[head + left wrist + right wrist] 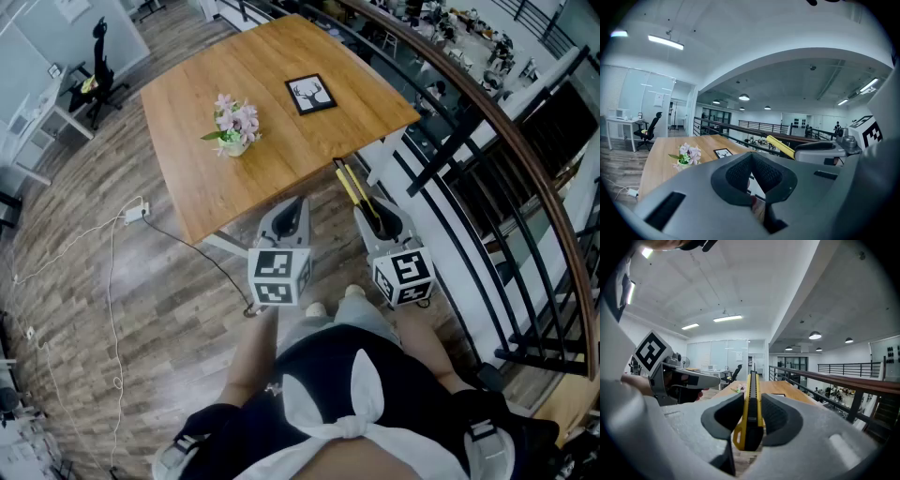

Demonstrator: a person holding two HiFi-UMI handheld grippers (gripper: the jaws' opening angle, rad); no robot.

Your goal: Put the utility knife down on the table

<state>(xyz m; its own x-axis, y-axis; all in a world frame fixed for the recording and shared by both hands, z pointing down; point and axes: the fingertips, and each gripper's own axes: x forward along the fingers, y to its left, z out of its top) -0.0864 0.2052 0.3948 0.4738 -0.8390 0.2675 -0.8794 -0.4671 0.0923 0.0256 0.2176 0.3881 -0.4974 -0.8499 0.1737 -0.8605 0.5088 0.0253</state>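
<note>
My right gripper (378,217) is shut on a yellow and black utility knife (349,183), which sticks out forward between the jaws. The knife's tip hangs in the air just off the near right edge of the wooden table (187,159). In the right gripper view the utility knife (752,399) stands on edge between the pads of the right gripper (752,416). My left gripper (294,211) hovers beside it, by the table's near edge, shut with nothing in it. In the left gripper view the left gripper (752,176) has its pads meeting, and the knife (780,146) shows at the right.
On the table stand a small pot of pink flowers (232,125) and a black picture frame (310,94). A dark railing with a wooden handrail (487,122) runs close along the right. A cable and power strip (136,213) lie on the wood floor at the left.
</note>
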